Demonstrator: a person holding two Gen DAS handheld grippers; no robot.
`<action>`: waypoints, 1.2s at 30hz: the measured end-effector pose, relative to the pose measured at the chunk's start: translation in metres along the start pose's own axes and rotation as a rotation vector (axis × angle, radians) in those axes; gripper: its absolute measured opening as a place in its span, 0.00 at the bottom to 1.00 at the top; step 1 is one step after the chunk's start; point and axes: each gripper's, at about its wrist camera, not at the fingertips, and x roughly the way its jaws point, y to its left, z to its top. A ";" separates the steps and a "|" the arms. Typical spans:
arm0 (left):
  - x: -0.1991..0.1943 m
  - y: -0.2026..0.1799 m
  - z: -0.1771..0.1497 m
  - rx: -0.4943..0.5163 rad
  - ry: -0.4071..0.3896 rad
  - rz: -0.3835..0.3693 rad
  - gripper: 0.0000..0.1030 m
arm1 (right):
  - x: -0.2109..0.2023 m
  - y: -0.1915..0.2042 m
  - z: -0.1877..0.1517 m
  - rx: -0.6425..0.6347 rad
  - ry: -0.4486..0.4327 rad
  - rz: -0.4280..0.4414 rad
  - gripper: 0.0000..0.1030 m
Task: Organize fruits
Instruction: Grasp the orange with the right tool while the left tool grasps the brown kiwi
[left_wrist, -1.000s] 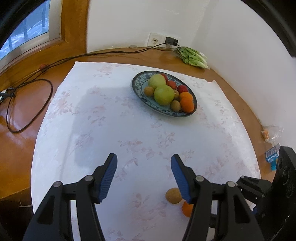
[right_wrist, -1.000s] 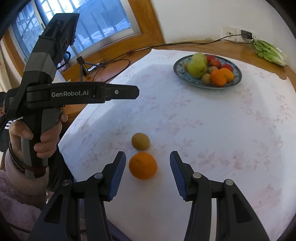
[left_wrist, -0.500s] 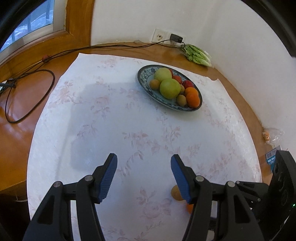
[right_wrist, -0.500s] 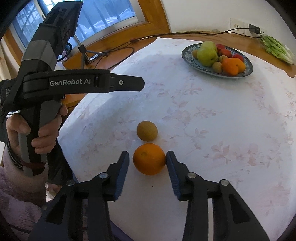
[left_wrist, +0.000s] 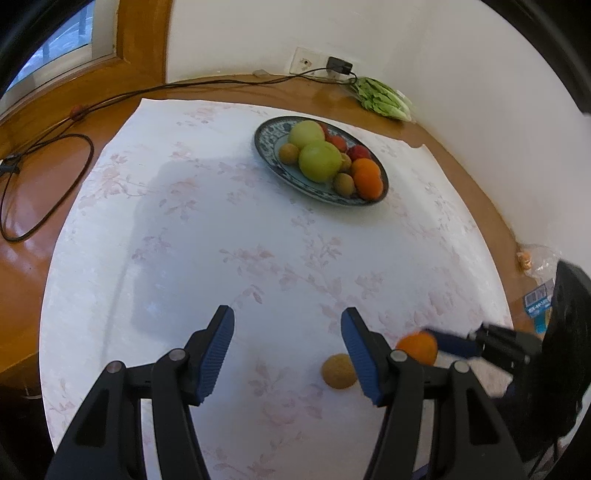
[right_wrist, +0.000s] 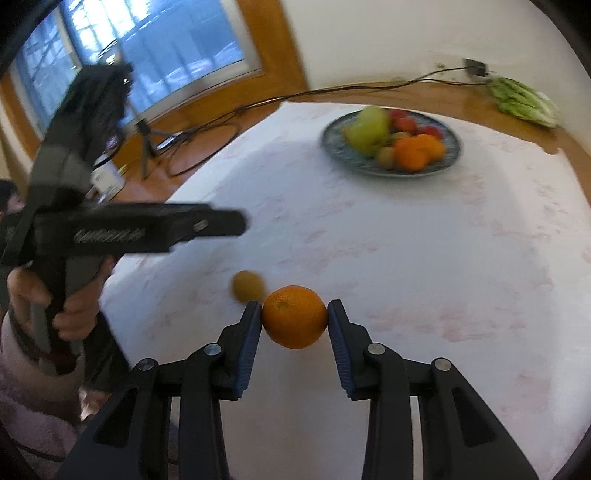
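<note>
- Round surface w/ a pale floral cloth, in a corner of white walls; wood-framed window off to one side, black cable looped on the bare wood edge.
- Right tool: both blue pads pressed against an orange, one pad on each side, fruit sits at the fingertips. Whether it is lifted off the cloth is hard to tell.
- In the left wrist view that same orange shows low on the right, partly behind the left tool's right finger.
- Left tool: jaws spread wide, nothing between them, hanging over bare cloth.
- Small brown round fruit lies on the cloth just beside the orange, touching neither tool as far as can be seen; in the right wrist view it is blurred, just beyond the right tool's left finger.
- Blue patterned plate well apart from both tools, toward the far side, holding green, red, brown and orange fruits.
- Bagged leafy greens by the wall, near a socket.
</note>
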 end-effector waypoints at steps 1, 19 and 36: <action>-0.001 -0.003 -0.001 0.009 -0.001 0.001 0.62 | -0.001 -0.006 0.000 0.019 -0.004 -0.014 0.37; 0.010 -0.041 -0.032 0.167 0.029 -0.012 0.59 | -0.007 -0.038 0.000 0.132 -0.039 -0.066 0.37; 0.021 -0.040 -0.034 0.145 0.055 -0.061 0.28 | -0.006 -0.043 -0.002 0.157 -0.045 -0.047 0.37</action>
